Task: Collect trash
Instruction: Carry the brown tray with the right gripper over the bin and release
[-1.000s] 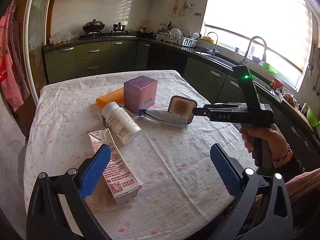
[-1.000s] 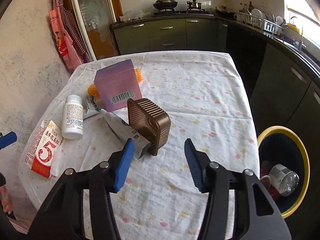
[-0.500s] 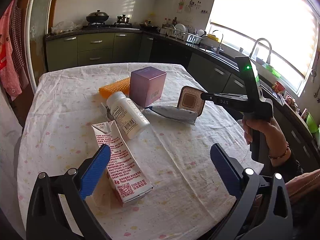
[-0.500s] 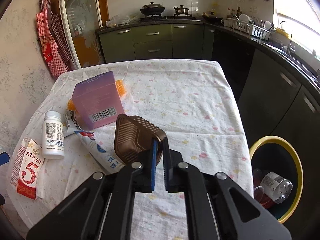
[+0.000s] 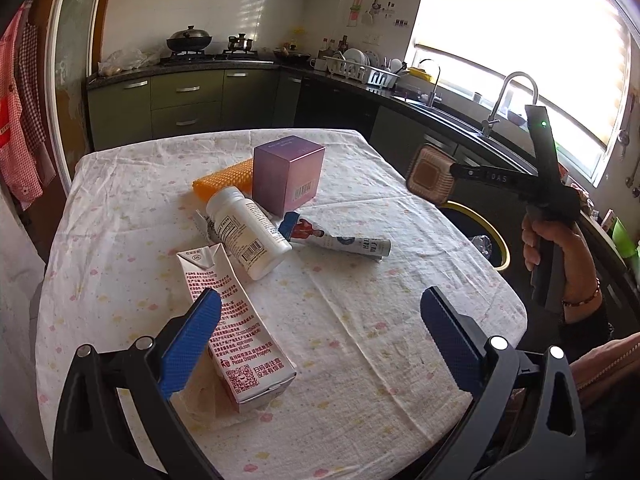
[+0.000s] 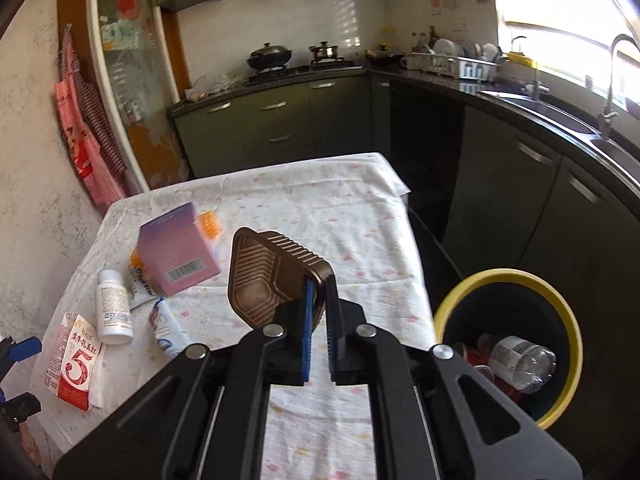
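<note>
1. Two blue pads of the left gripper [image 5: 320, 336] stand wide apart in the left wrist view, with nothing between them; a milk carton [image 5: 236, 328] lies on the table [image 5: 360, 320] just by the left pad
2. Beyond the carton lie a white bottle [image 5: 248, 236], a tube [image 5: 340, 238], a purple box [image 5: 288, 174] and an orange piece [image 5: 224, 178]; at the table's right edge the right gripper [image 5: 452, 168], held by a hand [image 5: 556, 248], carries a brown tray [image 5: 430, 174] in the air, above the yellow-rimmed bin [image 5: 498, 240]
3. In the right wrist view the right gripper's jaws are clamped on the rim of the brown tray, which hangs clear of the tablecloth; the bin stands on the floor at the right with a clear bottle [image 6: 520, 360] inside
</note>
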Action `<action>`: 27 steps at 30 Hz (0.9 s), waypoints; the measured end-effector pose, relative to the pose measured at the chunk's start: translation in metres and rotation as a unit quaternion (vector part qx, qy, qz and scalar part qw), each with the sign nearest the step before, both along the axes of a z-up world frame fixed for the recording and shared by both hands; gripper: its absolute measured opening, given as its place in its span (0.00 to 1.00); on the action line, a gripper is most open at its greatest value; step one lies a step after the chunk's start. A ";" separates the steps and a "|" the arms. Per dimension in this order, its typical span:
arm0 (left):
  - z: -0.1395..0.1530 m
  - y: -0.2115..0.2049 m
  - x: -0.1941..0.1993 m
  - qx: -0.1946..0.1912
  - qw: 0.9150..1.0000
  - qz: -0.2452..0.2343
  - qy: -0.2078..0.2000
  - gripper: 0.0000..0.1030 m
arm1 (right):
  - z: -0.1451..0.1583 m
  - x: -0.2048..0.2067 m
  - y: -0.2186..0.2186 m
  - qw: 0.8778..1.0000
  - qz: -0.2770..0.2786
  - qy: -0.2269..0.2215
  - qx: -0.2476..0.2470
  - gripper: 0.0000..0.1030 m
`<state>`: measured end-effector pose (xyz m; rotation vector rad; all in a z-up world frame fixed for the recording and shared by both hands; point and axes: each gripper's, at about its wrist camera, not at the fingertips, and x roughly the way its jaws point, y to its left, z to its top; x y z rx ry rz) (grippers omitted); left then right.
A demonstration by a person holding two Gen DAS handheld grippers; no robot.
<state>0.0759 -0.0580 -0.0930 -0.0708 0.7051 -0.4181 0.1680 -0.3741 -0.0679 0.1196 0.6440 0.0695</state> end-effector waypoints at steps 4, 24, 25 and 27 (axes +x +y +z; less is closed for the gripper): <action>-0.001 -0.003 0.000 0.001 1.000 -0.003 0.002 0.95 | -0.008 -0.008 -0.058 0.996 -0.086 0.007 -0.003 0.06; -0.003 -0.020 0.005 0.014 1.000 -0.013 0.016 0.95 | -0.073 0.032 -0.143 0.976 -0.207 0.058 -0.017 0.26; -0.003 -0.018 0.006 0.010 1.000 -0.011 0.020 0.95 | -0.069 0.028 -0.142 0.977 -0.207 0.051 -0.015 0.27; -0.005 -0.014 0.009 0.005 1.000 -0.005 0.027 0.95 | -0.061 0.018 -0.138 0.979 -0.199 0.039 -0.006 0.31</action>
